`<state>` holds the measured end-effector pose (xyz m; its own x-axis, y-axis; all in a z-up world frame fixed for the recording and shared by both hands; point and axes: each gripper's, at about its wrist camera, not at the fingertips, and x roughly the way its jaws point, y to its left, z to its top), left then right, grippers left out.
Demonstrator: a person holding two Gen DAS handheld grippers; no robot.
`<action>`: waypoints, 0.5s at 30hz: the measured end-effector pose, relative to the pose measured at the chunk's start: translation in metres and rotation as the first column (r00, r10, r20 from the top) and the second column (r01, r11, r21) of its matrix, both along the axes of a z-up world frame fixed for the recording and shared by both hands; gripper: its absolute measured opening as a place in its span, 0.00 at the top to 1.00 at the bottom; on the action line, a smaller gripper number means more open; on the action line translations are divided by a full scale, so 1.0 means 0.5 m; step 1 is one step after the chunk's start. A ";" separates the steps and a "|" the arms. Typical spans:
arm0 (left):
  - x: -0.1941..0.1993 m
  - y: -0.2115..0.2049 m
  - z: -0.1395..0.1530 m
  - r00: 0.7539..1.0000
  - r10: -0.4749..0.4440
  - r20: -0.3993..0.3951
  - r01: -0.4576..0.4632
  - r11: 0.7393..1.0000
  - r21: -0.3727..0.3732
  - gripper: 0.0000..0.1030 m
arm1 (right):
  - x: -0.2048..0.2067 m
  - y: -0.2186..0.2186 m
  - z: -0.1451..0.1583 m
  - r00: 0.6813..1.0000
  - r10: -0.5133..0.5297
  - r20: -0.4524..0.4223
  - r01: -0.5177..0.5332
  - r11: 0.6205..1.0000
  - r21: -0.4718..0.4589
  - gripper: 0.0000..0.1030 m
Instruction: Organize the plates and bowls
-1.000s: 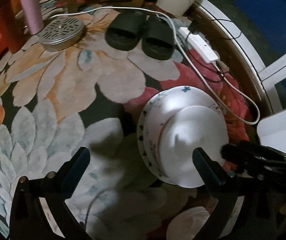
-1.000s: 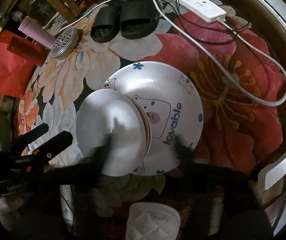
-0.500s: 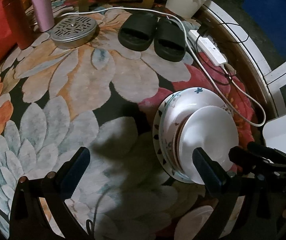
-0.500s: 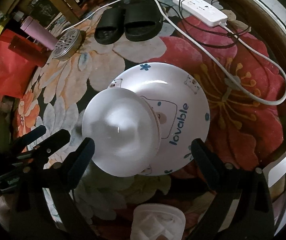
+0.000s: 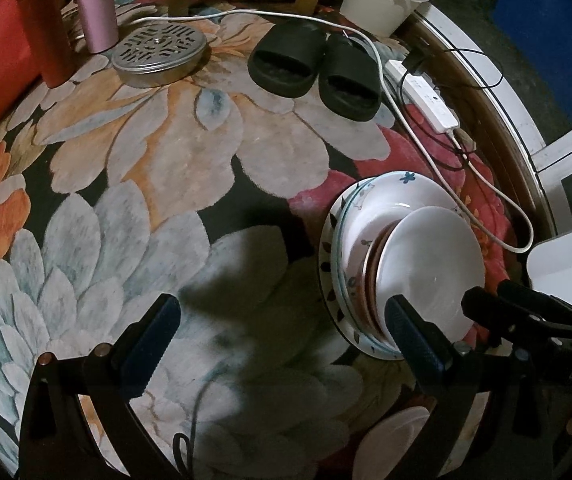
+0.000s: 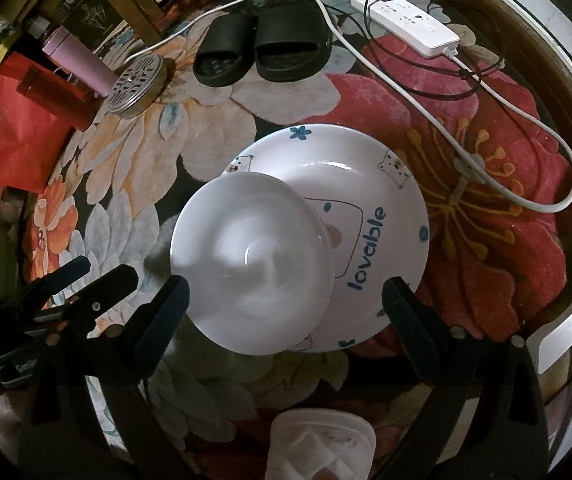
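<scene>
Right tongs (image 6: 282, 304) now still | white bowl (image 6: 252, 266) overhangs plate (image 6: 386, 184) edge

2 wrist cams, close, downward; shared plate stack (image 5: 370, 240).

From my right wrist view the white bowl (image 6: 252, 268) covers most of the bear drawing on the plate (image 6: 366, 216) beneath, and its inside is smeared by blur. A white ribbed object (image 6: 322, 444) is cut off by the bottom edge. In my left wrist view the brown dishes (image 5: 372, 276) stacked under the bowl show only as rims.
</scene>
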<state>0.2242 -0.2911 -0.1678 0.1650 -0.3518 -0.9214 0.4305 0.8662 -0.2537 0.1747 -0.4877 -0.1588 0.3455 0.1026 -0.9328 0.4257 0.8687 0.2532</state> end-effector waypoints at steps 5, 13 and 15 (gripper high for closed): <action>0.001 0.002 0.000 1.000 0.001 -0.001 -0.001 1.000 0.000 0.01 | 0.003 0.000 -0.001 1.000 0.003 -0.002 -0.003 1.000 -0.004 0.05; 0.001 0.004 0.000 1.000 -0.001 -0.003 0.001 1.000 0.000 0.01 | 0.003 0.002 -0.001 1.000 0.005 -0.004 -0.005 1.000 -0.008 0.05; 0.000 0.004 0.000 1.000 -0.001 -0.004 0.001 1.000 0.000 0.01 | 0.005 -0.001 -0.001 1.000 0.004 -0.004 -0.004 1.000 -0.011 0.05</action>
